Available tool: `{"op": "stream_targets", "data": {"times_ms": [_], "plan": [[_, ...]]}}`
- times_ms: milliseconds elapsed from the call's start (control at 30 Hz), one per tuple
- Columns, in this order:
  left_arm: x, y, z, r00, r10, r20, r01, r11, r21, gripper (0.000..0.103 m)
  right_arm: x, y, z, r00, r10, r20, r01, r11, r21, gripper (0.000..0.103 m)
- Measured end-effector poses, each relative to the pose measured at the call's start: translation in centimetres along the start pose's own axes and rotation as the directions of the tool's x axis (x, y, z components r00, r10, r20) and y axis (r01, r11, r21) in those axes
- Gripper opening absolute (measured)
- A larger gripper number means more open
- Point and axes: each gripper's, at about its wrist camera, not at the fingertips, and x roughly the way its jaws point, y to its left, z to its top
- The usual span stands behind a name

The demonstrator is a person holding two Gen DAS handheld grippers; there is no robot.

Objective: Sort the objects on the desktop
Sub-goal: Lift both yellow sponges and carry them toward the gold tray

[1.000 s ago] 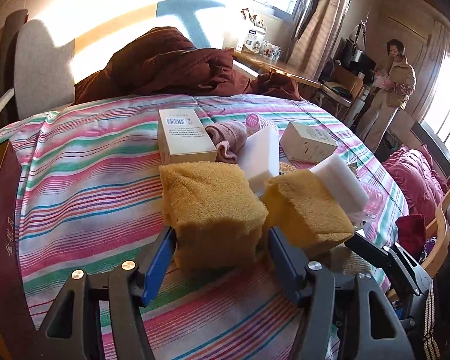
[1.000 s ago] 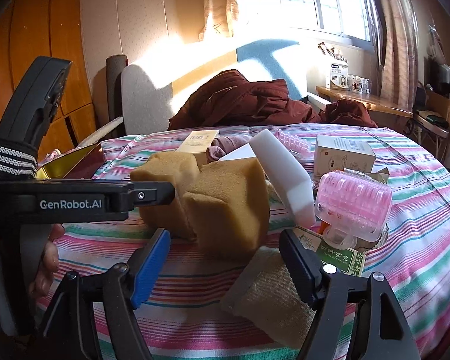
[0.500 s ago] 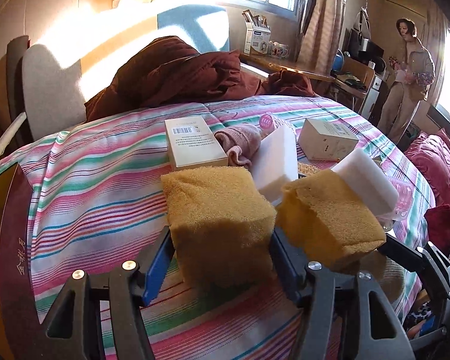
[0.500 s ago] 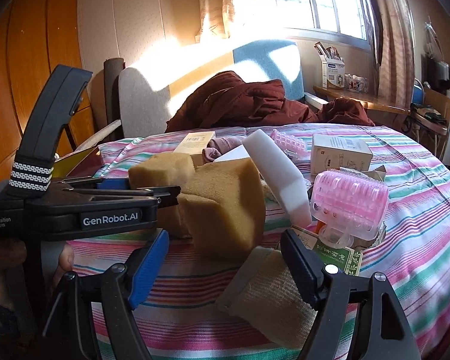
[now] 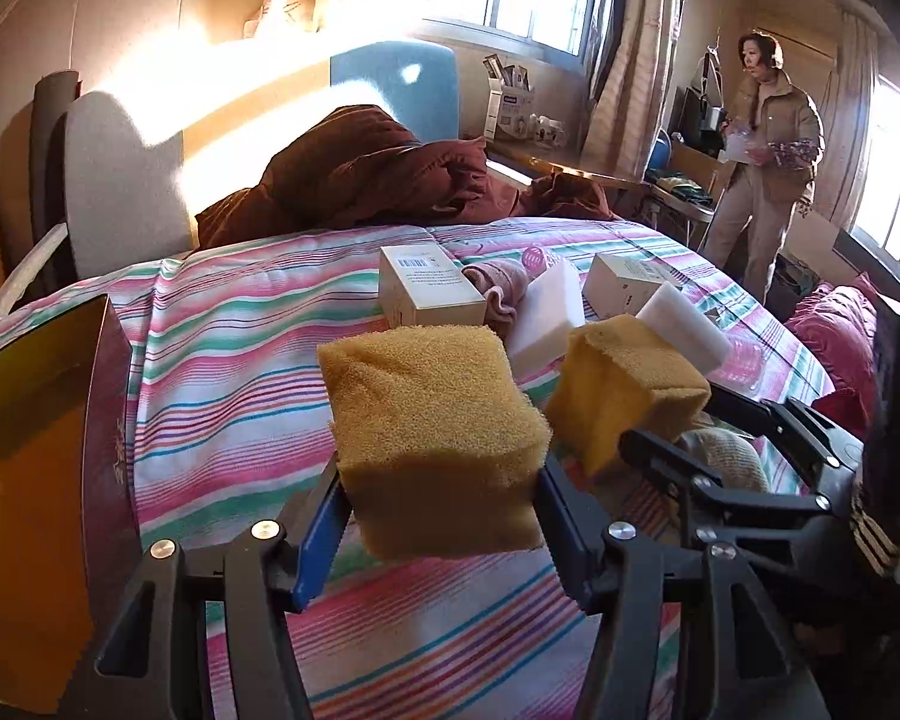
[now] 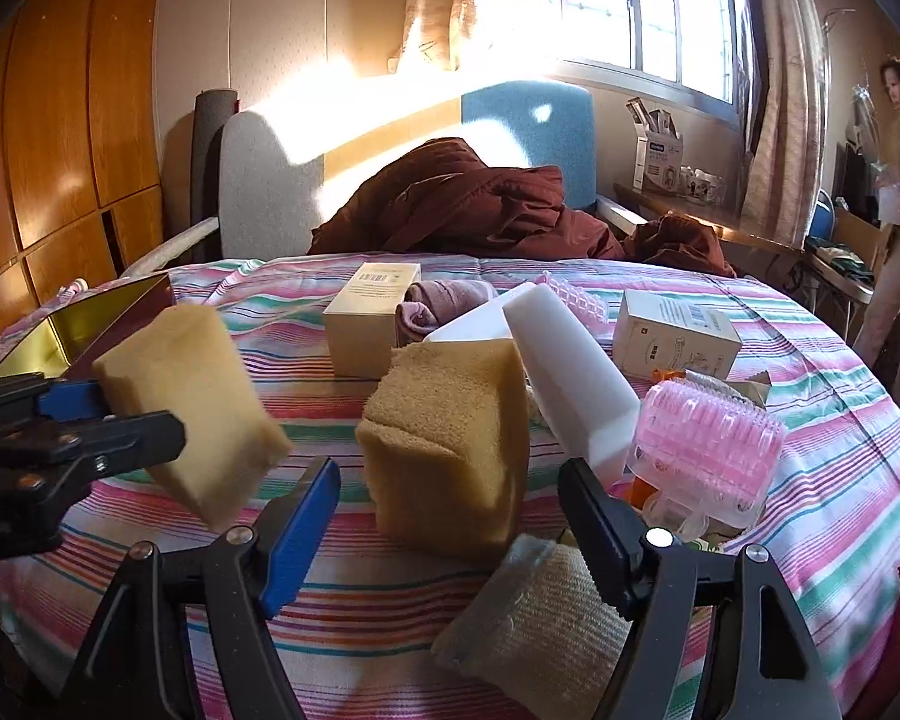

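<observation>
the left gripper (image 5: 441,516) is clamping a tan porous sponge block (image 5: 432,438) above the striped bedspread (image 5: 222,360), the right gripper (image 6: 450,516) gaping empty.

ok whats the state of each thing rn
left gripper: shut on held sponge
held sponge: lifted off the bed, tilted
right gripper: open, empty
second sponge: standing on the bed
white block: leaning, tilted
gold box: open
</observation>
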Motion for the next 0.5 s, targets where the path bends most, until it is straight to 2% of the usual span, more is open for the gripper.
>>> {"op": "stream_targets", "data": {"times_ms": [67, 133, 233, 500], "plan": [[-0.6, 0.4, -0.8, 1.0, -0.011, 0.002, 0.011, 1.0, -0.002, 0.061, 0.5, 0.5, 0.3, 0.999, -0.04, -0.005, 0.04, 0.999, -0.024, 0.067], [-1.2, 0.7, -1.6, 1.0, -0.02, 0.001, 0.02, 1.0, -0.004, 0.061, 0.5, 0.7, 0.4, 0.999, -0.034, -0.009, 0.034, 0.999, -0.021, 0.051], [-2.0, 1.1, -2.5, 1.0, -0.026, 0.005, 0.026, 1.0, -0.014, 0.061, 0.5, 1.0, 0.7, 1.0, -0.02, -0.013, 0.02, 1.0, -0.017, 0.05], [-2.9, 1.8, -4.3, 1.0, -0.006, 0.005, 0.006, 0.999, -0.038, 0.063, -2.0, 3.4, 0.3, 0.997, 0.08, -0.003, -0.08, 0.996, -0.032, 0.051]]}}
